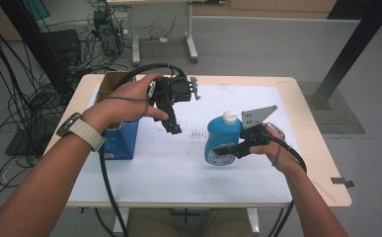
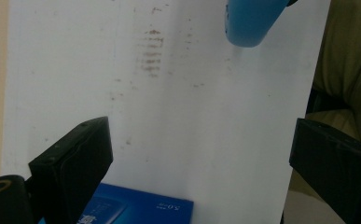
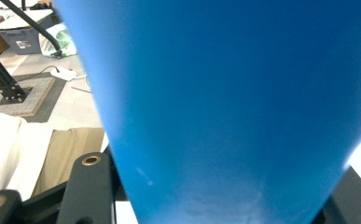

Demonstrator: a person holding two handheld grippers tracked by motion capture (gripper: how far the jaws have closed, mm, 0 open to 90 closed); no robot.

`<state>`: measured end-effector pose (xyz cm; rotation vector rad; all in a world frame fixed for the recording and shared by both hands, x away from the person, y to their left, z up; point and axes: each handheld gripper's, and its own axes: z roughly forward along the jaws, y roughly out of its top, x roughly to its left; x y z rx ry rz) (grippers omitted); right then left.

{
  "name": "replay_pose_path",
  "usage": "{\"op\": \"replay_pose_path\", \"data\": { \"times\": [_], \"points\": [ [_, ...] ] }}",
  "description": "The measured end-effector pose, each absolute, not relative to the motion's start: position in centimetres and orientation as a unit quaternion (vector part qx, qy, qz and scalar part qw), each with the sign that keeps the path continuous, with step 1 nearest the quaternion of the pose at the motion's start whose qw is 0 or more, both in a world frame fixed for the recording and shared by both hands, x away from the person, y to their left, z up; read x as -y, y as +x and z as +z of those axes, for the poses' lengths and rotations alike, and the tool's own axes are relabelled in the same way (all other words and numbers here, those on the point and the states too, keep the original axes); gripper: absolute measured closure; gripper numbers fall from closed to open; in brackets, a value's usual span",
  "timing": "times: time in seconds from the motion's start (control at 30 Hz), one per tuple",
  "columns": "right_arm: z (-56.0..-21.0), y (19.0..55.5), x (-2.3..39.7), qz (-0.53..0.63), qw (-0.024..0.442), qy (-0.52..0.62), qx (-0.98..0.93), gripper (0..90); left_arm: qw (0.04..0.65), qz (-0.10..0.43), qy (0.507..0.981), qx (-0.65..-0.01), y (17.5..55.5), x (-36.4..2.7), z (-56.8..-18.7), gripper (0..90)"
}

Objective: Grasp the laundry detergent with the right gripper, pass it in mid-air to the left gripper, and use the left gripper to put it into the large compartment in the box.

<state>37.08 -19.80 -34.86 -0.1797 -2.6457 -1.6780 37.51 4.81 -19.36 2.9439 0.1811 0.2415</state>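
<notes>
A blue bottle [image 1: 222, 139] with a white cap [image 1: 231, 117] hangs upright above the white sheet [image 1: 178, 168], right of centre. My right gripper [image 1: 224, 150] is shut on its lower body from the right, under its grey three-cornered plate [image 1: 257, 116]. In the right gripper view the bottle's blue wall [image 3: 234, 93] stands close between the jaws. My left gripper [image 1: 172, 127] is held above the sheet left of the bottle, pointing down. Its jaws stand wide open with nothing between its fingers [image 2: 71, 168], and the bottle's base [image 2: 253, 21] shows farther off.
A blue box [image 1: 122, 140] stands at the table's left edge, below my left wrist, and its top [image 2: 141, 210] lies under the left jaw. An open cardboard box [image 1: 110, 81] sits behind it. The sheet bears faint dark marks [image 1: 196, 133]. Cables trail across the floor at the left.
</notes>
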Motion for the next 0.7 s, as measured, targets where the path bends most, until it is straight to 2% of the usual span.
{"op": "replay_pose_path", "data": {
  "times": [0.7],
  "points": [
    [-33.3,37.2,18.4,-0.522,0.014,-0.055,0.851,42.6,0.114,0.060,0.990,-0.051,37.0,-3.2,-17.8,4.7]
  ]
}}
